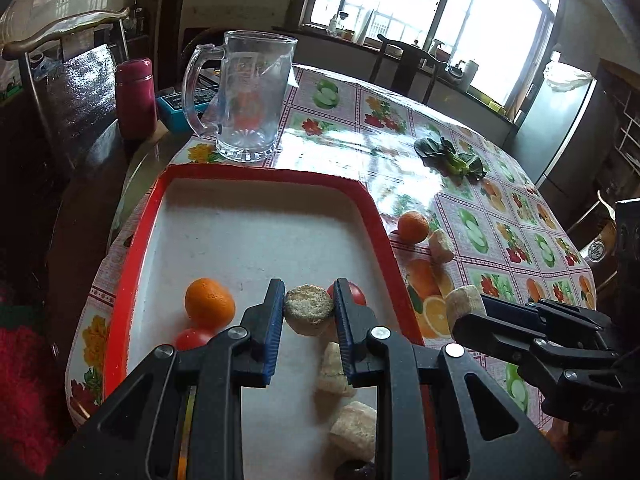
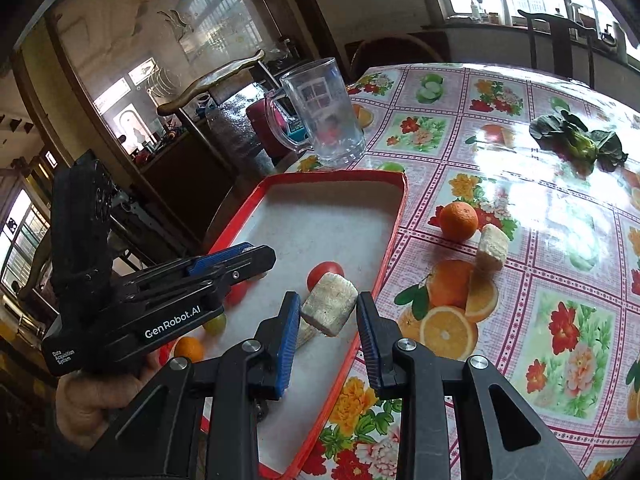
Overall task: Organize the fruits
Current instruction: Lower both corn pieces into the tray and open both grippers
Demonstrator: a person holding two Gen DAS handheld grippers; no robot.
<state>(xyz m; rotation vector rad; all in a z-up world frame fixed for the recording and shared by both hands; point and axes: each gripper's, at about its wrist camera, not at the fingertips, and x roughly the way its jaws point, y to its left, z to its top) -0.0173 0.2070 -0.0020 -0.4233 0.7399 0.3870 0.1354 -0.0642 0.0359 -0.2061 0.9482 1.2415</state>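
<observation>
Left wrist view: the left gripper (image 1: 309, 307) is clamped on 1 pale chunk (image 1: 309, 309) above the red tray (image 1: 134, 240).

Right wrist view: the right gripper (image 2: 329, 314) pinches another pale piece (image 2: 329, 308) over the tray's right rim; lower both before releasing.

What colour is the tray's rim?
Red, around a white floor; the tray shows best in the left wrist view.

Tray's (image 1: 256, 232) far half lies bare; glass mug (image 1: 248, 96) stands beyond.
</observation>
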